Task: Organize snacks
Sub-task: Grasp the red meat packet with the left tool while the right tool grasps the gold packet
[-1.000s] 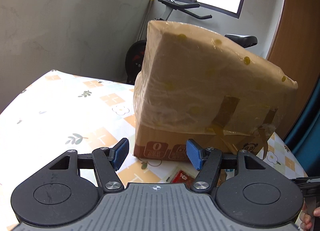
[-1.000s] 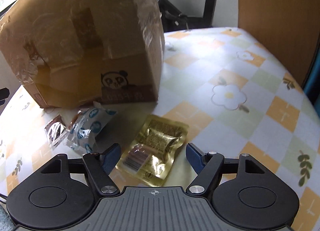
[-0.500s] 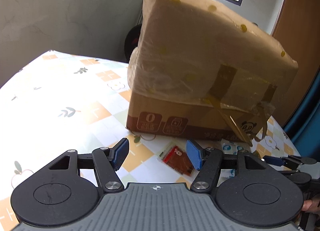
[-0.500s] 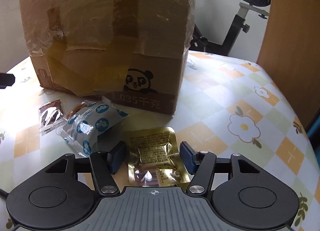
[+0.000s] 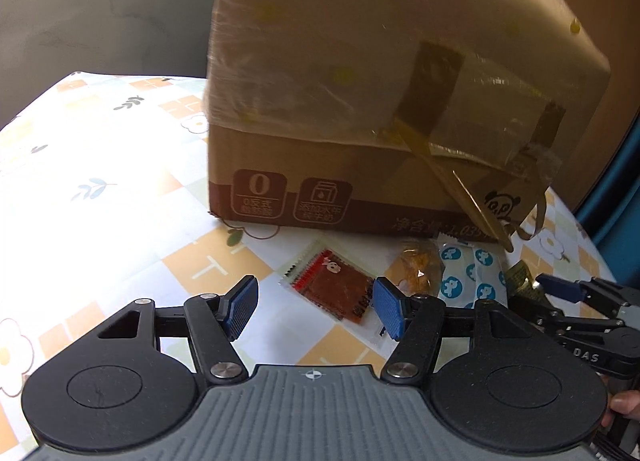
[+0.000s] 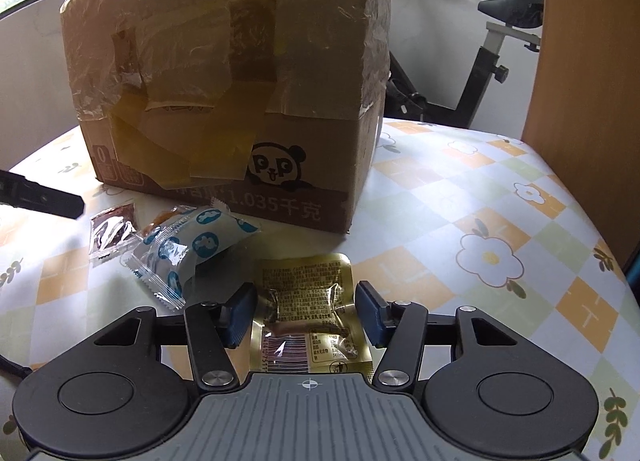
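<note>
Right gripper [image 6: 306, 311] sits open, straddling the gold packet [image 6: 306, 303] to grab it, while left gripper [image 5: 314, 307] hovers open by the red sachet [image 5: 332, 287].

Each black claw [image 5: 314, 307] [image 6: 306, 311] has blue ribbed pads, silver screws, grey grooved base.

Left gripper [image 5: 315, 308], right gripper [image 6: 306, 313]: jaws spread, held low.
</note>
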A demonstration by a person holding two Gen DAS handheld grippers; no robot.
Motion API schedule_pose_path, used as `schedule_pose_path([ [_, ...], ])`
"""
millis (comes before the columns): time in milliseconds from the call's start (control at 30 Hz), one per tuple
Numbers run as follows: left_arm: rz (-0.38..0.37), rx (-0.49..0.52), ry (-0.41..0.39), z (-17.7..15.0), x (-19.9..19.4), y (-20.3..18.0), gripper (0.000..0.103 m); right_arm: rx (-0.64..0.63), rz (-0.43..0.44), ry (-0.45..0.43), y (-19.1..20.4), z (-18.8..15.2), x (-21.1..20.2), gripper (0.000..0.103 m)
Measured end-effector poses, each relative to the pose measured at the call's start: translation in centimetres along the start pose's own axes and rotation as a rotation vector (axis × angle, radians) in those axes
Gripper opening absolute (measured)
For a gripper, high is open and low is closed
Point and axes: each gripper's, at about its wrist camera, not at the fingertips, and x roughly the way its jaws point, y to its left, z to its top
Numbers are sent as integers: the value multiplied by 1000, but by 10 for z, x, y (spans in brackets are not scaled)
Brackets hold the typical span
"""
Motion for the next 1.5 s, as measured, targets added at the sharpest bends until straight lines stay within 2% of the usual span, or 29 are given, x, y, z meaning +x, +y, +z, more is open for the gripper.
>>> schedule_pose_path([
  [267,91,28,13,15,34,-21,66,40,27,-11,-7,0,-1,51],
  [400,134,73,34,18,49,-30,67,49,33,-12,-9,0,-1,51],
  [500,153,106,48,14,48,-33,69,49,33,-12,-9,0,0,51],
  [667,177,99,55,3,41,-29,80,42,27,-11,-8,0,0,51],
  [933,199,80,55,-6,34,-19,85,41,28,-11,-8,0,0,51],
  [1100,210,75,41,-11,26,-18,85,41,27,-11,-8,0,0,51],
  [1167,204,81,28,-15,20,-21,80,41,28,-11,-8,0,0,51],
  [1233,183,102,6,-20,11,-23,51,41,28,-11,-8,0,0,51],
  [1500,147,80,3,-20,-1,-23,45,42,29,-12,-8,1,0,51],
])
